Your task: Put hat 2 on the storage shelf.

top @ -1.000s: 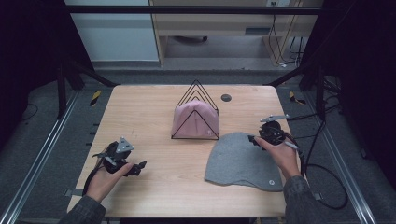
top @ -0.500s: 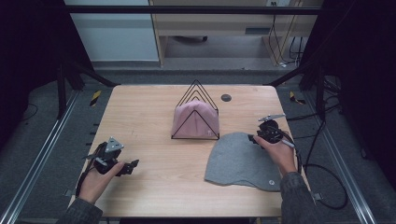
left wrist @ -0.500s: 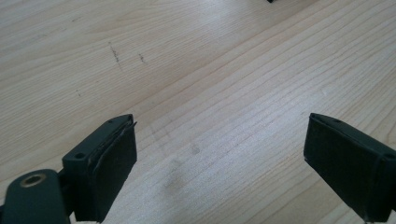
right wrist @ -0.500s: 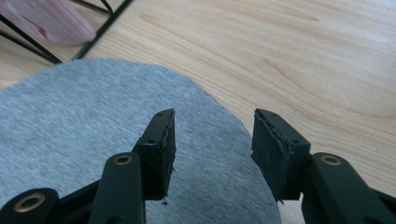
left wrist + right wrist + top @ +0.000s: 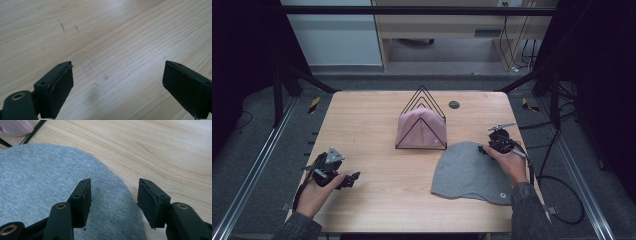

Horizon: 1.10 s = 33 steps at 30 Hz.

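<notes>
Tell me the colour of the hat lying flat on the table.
Heather grey hat, clearest in the right gripper view.

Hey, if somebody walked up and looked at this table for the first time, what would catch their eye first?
Probably the pink hat sitting inside the black wire rack at the middle of the wooden table. Next, the grey beanie lying flat near the front right, with the right tool open over its edge. The left tool hangs open above bare wood at the front left.
</notes>
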Each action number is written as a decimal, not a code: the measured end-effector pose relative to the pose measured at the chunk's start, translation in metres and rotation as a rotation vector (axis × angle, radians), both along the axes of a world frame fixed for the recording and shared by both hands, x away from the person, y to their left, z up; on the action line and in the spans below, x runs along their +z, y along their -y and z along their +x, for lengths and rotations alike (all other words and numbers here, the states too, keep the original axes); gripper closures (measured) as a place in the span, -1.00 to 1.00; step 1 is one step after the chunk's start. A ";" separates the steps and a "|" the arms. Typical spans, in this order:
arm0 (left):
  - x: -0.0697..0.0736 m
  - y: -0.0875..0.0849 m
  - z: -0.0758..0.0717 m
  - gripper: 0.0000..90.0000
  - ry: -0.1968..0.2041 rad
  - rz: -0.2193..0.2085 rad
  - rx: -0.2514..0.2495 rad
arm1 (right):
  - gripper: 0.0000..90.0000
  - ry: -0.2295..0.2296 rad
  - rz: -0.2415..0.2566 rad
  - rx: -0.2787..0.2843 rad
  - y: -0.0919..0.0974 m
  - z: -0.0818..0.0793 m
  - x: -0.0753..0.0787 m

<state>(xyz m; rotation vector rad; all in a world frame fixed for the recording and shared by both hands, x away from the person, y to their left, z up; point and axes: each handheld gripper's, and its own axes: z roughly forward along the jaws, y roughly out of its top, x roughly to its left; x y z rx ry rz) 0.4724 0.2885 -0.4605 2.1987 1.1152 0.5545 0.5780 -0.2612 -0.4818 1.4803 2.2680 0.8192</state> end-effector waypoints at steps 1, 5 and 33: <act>0.000 0.000 0.000 -0.79 0.000 0.003 -0.001 | 0.01 -0.007 -0.005 0.002 -0.001 0.000 -0.001; -0.001 0.000 0.001 -0.79 -0.005 0.009 -0.002 | 0.13 -0.007 -0.015 0.030 -0.005 -0.001 -0.002; 0.005 0.028 -0.007 -0.77 -0.040 -0.043 -0.188 | 0.93 0.274 0.086 0.356 -0.045 -0.096 0.100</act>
